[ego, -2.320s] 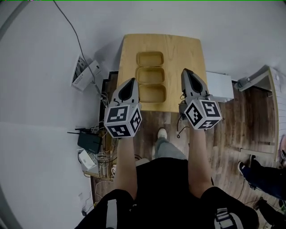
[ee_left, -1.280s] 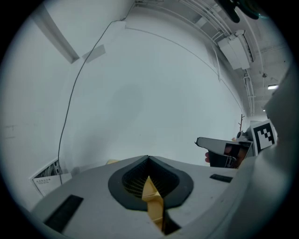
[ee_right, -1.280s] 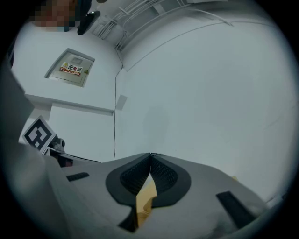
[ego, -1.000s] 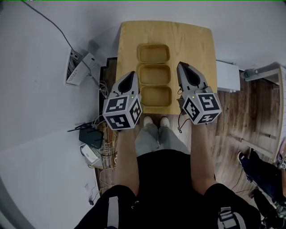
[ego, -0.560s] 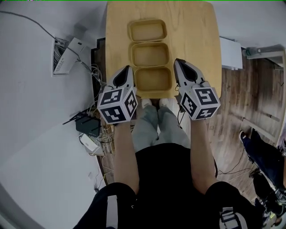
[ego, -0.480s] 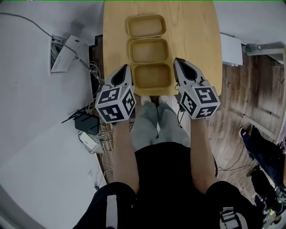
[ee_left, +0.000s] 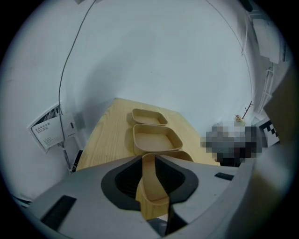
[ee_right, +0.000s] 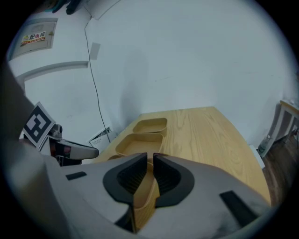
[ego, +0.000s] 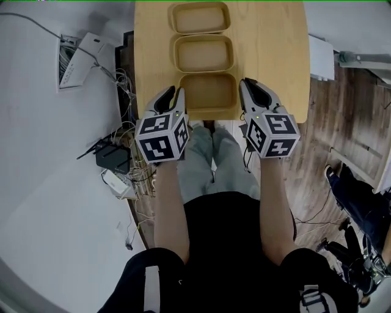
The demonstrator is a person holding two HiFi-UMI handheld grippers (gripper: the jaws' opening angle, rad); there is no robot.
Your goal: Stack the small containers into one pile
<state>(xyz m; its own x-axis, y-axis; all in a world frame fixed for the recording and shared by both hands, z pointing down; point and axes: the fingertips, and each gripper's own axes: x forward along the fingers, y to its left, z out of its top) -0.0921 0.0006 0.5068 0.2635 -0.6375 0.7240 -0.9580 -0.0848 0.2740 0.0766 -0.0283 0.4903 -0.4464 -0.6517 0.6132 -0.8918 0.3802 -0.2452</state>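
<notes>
Three tan containers stand in a row on the wooden table (ego: 275,55): the far one (ego: 200,17), the middle one (ego: 204,55) and the nearest one (ego: 208,93). My left gripper (ego: 178,93) is at the nearest container's left wall, my right gripper (ego: 246,84) at its right wall. In the left gripper view the tan wall (ee_left: 152,186) stands in the gap between the jaws of the left gripper (ee_left: 148,158). In the right gripper view the right gripper (ee_right: 149,161) has its jaws opening, with the wall (ee_right: 145,196) between them. The pads do not clearly press on it.
The table's near edge lies just under both grippers. On the floor to the left are a black router (ego: 113,158), tangled cables and a white box (ego: 76,58). A white unit (ego: 321,58) stands right of the table. A person's shoe (ego: 333,177) shows at the right.
The table and containers have come closer and lower in the head view. Both grippers stay beside the nearest container, now with their tips at its side walls near the table's front edge.
</notes>
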